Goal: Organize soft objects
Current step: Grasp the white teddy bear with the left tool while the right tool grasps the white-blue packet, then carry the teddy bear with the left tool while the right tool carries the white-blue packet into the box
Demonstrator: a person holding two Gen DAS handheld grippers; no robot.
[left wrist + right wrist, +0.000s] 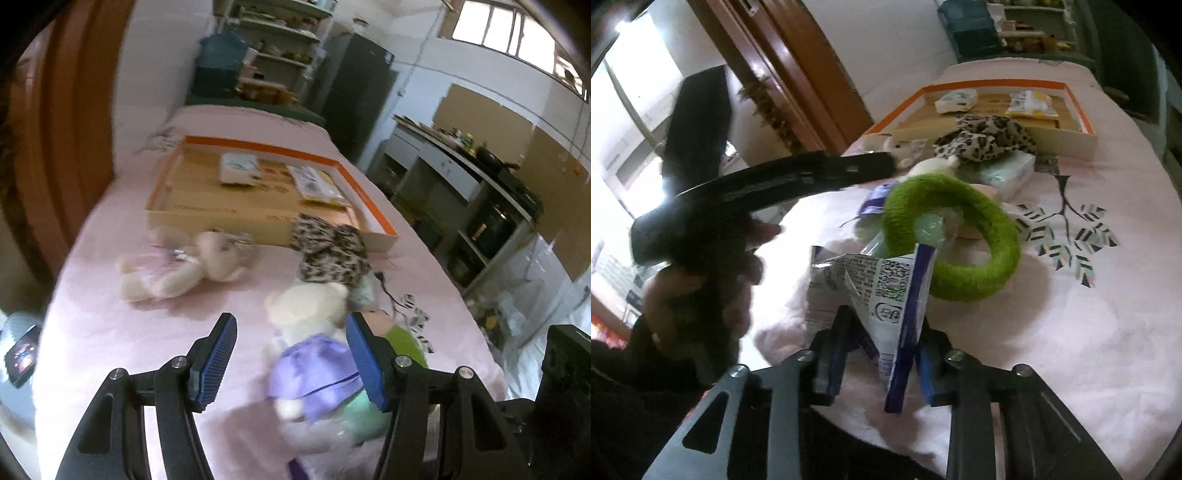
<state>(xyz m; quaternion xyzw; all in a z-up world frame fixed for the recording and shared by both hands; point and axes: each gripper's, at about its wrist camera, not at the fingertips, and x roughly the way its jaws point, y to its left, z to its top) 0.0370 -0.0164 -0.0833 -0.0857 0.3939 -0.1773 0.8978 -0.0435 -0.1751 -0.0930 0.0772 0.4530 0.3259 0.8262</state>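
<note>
My left gripper point(291, 363) is open above the pink bedspread, with a cream teddy in a purple dress point(314, 343) lying between its fingers and untouched. A second cream teddy in pink point(177, 266) lies further left. A leopard-print cloth point(332, 251) rests by the orange-rimmed cardboard box point(236, 218). My right gripper point(882, 354) is shut on a white and blue tissue pack point(882, 295). A green woolly ring point(955, 236) lies just beyond it. The leopard cloth point(982, 142) and the box point(1067, 142) also show there.
The box holds two small packs point(238, 168). A pale green tissue pack point(1004, 173) sits under the leopard cloth. The left-hand gripper and the person's hand point(701, 295) cross the right wrist view. A phone point(22, 354) lies off the bed's left edge. Kitchen shelving stands to the right.
</note>
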